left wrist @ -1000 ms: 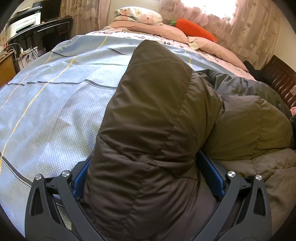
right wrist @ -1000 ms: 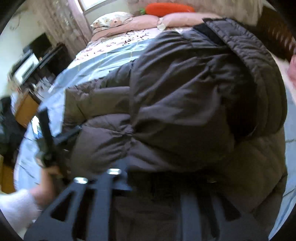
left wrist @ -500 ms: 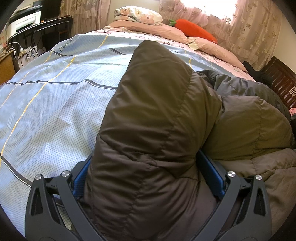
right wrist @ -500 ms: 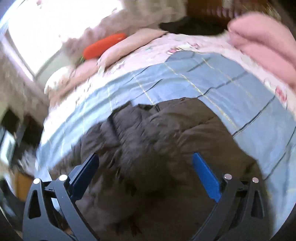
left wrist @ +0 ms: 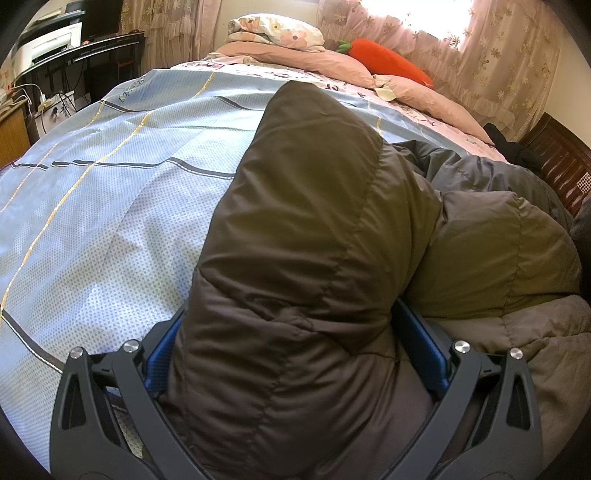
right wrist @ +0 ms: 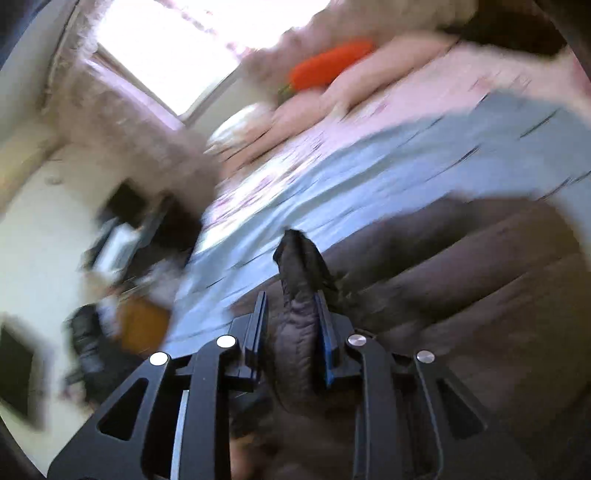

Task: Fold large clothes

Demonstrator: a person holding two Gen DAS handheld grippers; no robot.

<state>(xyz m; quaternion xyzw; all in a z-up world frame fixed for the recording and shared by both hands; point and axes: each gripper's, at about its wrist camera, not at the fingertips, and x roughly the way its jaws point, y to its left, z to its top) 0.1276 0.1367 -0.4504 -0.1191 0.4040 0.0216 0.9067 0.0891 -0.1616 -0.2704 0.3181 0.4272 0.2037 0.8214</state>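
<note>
A big brown puffer jacket [left wrist: 314, 221] lies on the blue patterned bedsheet [left wrist: 110, 184]. A thick folded part of it rises between the blue pads of my left gripper [left wrist: 291, 321], which grips it with the jaws set wide. In the blurred right wrist view, my right gripper [right wrist: 291, 299] has its jaws closing, and a narrow dark fold [right wrist: 295, 258] of the jacket [right wrist: 461, 277] is pinched between the pads. The fold sticks up past the fingertips. The rest of the jacket spreads to the right.
Pink pillows [left wrist: 273, 29] and an orange carrot plush [left wrist: 384, 62] lie at the head of the bed under a curtained window. A dark wooden bed frame [left wrist: 561, 162] is at the right. A desk with a printer [left wrist: 55, 40] stands at the left.
My right gripper swung away from above the jacket, opened wide, then closed on a narrow fold and lifted. The left gripper and its hold stayed the same.
</note>
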